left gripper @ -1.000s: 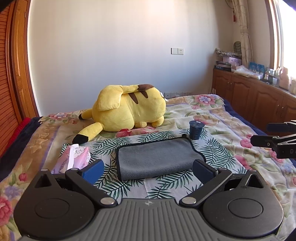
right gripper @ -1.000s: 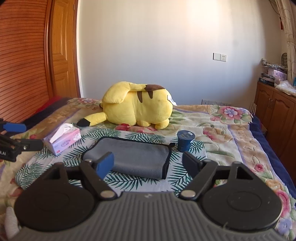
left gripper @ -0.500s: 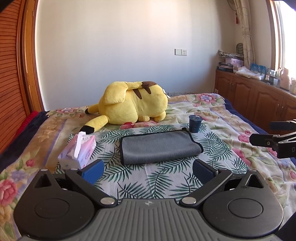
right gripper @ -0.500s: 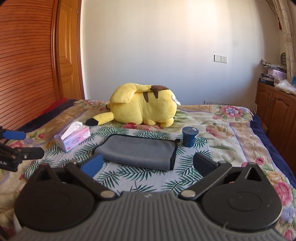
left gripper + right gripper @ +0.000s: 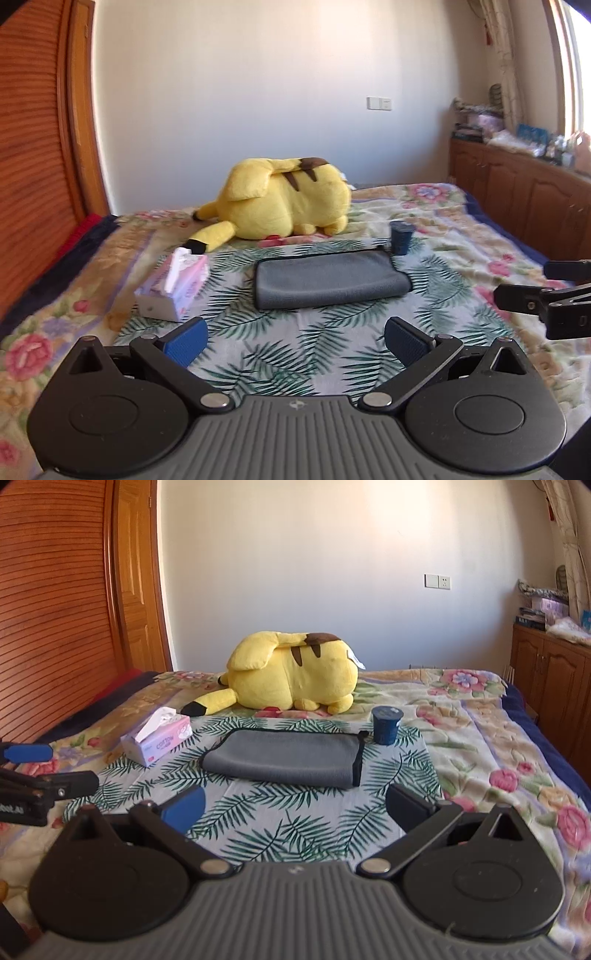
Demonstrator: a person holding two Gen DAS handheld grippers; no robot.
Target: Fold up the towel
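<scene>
A grey towel (image 5: pixel 328 278) lies folded flat on the palm-leaf cloth in the middle of the bed; it also shows in the right wrist view (image 5: pixel 284 758). My left gripper (image 5: pixel 295 338) is open and empty, held back from the towel's near edge. My right gripper (image 5: pixel 293 805) is open and empty, also short of the towel. Each gripper shows at the edge of the other's view: the right one (image 5: pixel 546 295) and the left one (image 5: pixel 40 771).
A yellow plush toy (image 5: pixel 284 203) lies behind the towel. A dark blue cup (image 5: pixel 386 725) stands at the towel's far right corner. A pink tissue box (image 5: pixel 157 738) sits to its left. Wooden cabinets (image 5: pixel 517 192) line the right wall; a wooden wardrobe (image 5: pixel 55 609) stands at the left.
Both grippers have pulled back from the towel, which now looks smaller and farther away. The towel has not moved. Both stay open.
</scene>
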